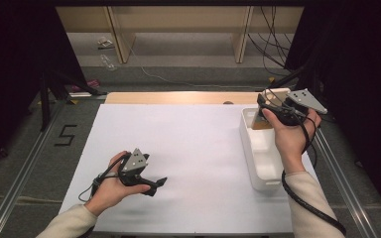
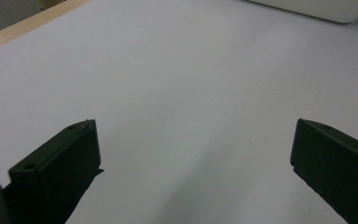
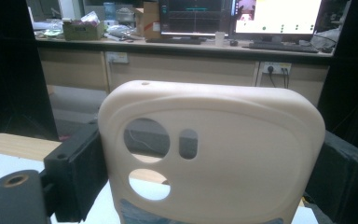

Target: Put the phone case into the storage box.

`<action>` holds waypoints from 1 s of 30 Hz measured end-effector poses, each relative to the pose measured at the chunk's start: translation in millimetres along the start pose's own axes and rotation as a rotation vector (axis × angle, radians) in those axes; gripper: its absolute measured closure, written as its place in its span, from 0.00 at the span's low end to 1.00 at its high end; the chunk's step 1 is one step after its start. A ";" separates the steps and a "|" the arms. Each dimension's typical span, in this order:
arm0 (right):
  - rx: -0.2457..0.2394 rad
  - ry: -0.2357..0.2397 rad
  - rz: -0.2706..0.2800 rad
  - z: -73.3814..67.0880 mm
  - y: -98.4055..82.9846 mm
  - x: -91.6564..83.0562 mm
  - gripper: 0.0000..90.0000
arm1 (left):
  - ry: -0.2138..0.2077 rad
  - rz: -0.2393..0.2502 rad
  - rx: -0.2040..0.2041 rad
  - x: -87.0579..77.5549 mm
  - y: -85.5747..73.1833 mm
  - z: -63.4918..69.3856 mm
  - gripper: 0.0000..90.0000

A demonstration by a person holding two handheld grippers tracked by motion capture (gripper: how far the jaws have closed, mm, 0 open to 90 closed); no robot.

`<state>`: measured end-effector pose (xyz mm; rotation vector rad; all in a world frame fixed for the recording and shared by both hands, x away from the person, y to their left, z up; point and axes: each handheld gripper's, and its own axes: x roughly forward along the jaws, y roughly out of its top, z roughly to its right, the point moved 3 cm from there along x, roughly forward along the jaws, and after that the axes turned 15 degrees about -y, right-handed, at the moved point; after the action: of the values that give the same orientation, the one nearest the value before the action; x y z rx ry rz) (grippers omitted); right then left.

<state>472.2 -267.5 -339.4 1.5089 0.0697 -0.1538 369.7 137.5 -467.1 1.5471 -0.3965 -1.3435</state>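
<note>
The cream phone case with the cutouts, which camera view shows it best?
The right gripper view: the cream phone case faces the camera up close between the right gripper jaws, its cutouts plain. In the high view it is small and partly behind the hand.

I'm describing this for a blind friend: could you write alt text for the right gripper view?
A cream phone case with camera cutouts stands upright, clamped by its two sides between the right gripper's two black jaws. Behind it are a wooden counter with lit monitors and a cardboard box.
</note>
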 end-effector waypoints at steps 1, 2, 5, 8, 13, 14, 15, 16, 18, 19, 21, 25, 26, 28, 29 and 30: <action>-0.001 0.001 0.000 -0.7 -0.1 0.4 0.14 | 0.000 0.000 -0.001 0.0 0.0 0.0 0.01; -0.002 0.001 -0.001 -1.4 0.0 0.6 0.14 | -0.001 0.001 -0.002 0.1 -0.1 0.0 0.01; -0.005 0.004 0.000 -2.8 0.8 1.5 0.14 | 0.000 0.001 -0.002 0.1 0.0 -0.1 0.01; -0.009 0.004 0.000 -3.8 0.9 2.6 0.14 | 0.000 0.000 -0.002 0.1 -0.1 0.0 0.01; -0.010 0.005 -0.005 -4.1 0.5 4.1 0.14 | 0.000 0.003 -0.003 0.2 -0.2 -0.2 0.01; -0.010 0.005 -0.005 -4.0 0.8 4.4 0.14 | 0.000 0.001 -0.003 0.1 -0.2 -0.2 0.01; -0.010 0.005 -0.005 -4.0 1.0 4.7 0.14 | 0.000 0.001 -0.003 0.1 -0.2 -0.2 0.01; -0.011 0.005 -0.006 -4.1 1.3 5.1 0.14 | 0.000 0.000 -0.003 0.1 -0.2 -0.1 0.01; -0.015 0.004 -0.006 -4.4 1.5 5.8 0.14 | 0.000 0.000 -0.003 0.2 -0.2 -0.1 0.01; -0.013 0.004 -0.009 -4.8 1.5 6.3 0.14 | 0.000 0.000 -0.003 0.2 -0.3 -0.2 0.01; -0.018 0.003 -0.009 -5.2 1.4 7.5 0.14 | 0.000 0.002 -0.004 0.3 -0.3 -0.3 0.01; -0.017 0.003 -0.011 -6.1 3.0 9.4 0.14 | 0.000 0.003 -0.003 0.1 -0.1 -0.3 0.01; -0.018 0.003 -0.012 -6.3 3.4 9.8 0.14 | 0.000 0.001 -0.003 0.0 -0.1 -0.2 0.01; -0.020 0.003 -0.013 -7.0 4.1 10.7 0.14 | 0.000 0.001 -0.003 0.0 -0.1 -0.2 0.01; -0.020 0.005 -0.014 -7.3 4.4 11.2 0.14 | 0.000 0.002 -0.003 -0.1 0.0 -0.2 0.01; -0.023 0.004 -0.015 -7.5 4.8 11.7 0.14 | 0.000 0.002 -0.003 -0.1 0.1 -0.2 0.01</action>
<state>484.8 -260.5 -336.8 1.4862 0.0856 -0.1615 369.9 137.7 -467.1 1.5441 -0.3958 -1.3419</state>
